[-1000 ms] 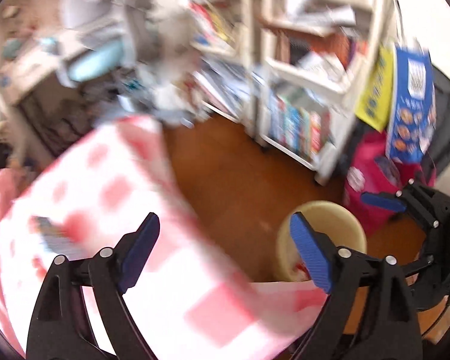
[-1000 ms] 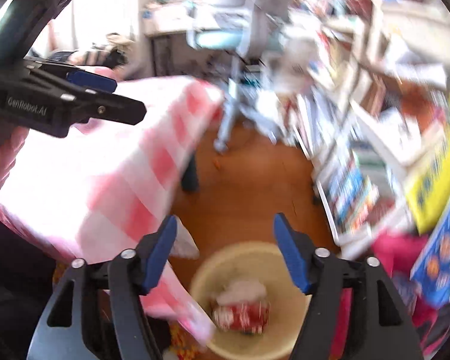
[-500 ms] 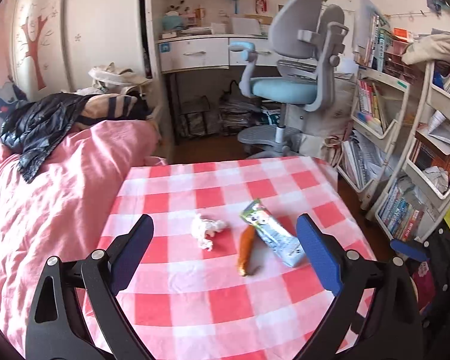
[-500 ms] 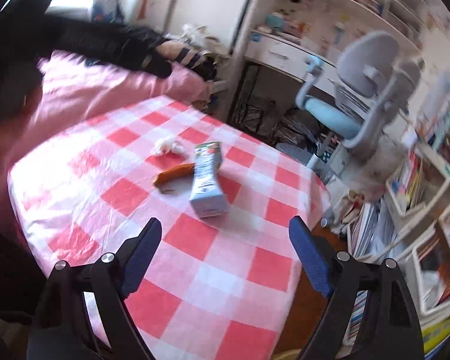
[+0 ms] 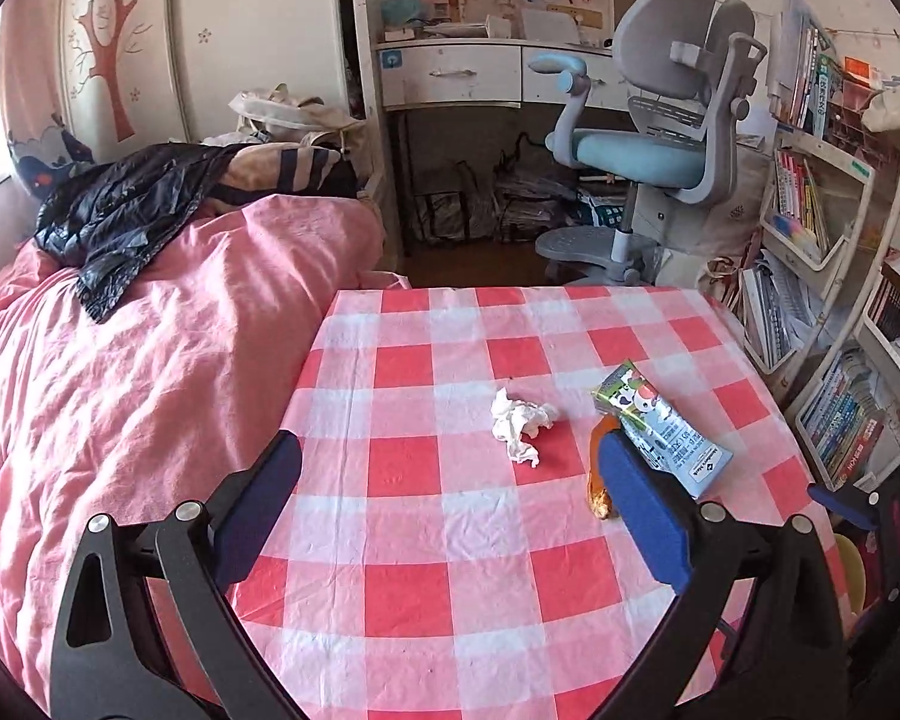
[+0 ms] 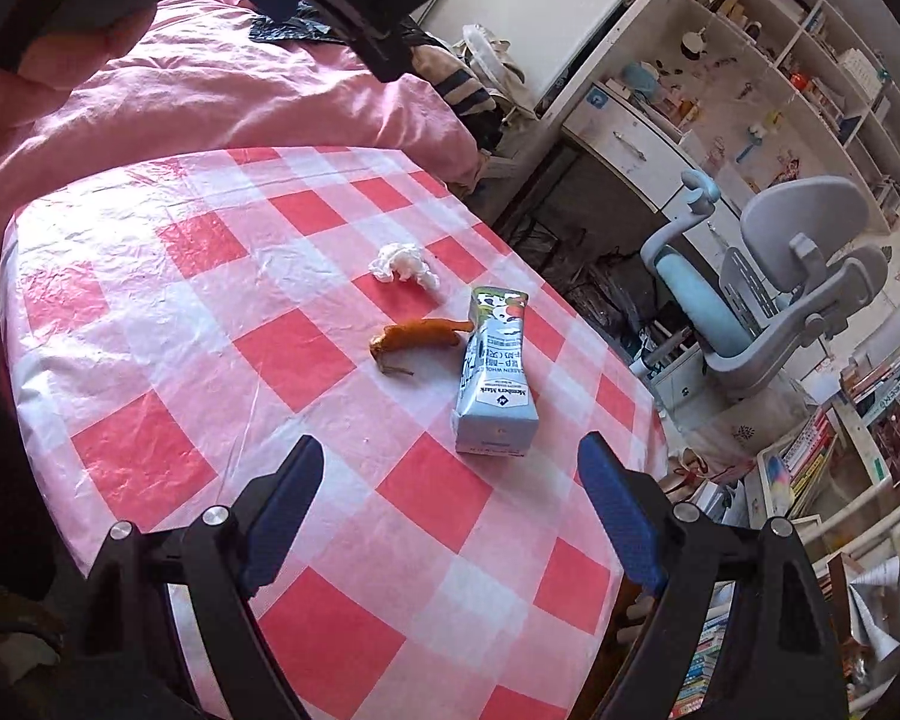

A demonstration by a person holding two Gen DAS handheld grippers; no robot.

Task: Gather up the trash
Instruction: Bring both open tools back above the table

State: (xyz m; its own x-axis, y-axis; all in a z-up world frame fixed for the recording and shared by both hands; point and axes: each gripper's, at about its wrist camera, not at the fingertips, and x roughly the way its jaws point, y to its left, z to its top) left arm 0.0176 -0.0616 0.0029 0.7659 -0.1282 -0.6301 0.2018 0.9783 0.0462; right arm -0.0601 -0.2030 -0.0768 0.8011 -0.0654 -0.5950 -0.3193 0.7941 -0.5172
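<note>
Lying on table [image 5: 426, 540]: crumpled tissue [image 5: 519, 423], orange wrapper [image 6: 417, 336], milk carton [image 6: 495, 384].
Carton: flat, touching wrapper.
Left gripper [image 5: 450, 516]: fingers just opened wide, empty.
Right gripper [image 6: 450, 513]: fingers just opened, empty, near carton.

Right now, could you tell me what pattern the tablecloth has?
The tablecloth is a red, pink and white check, clearest in the right wrist view.
</note>
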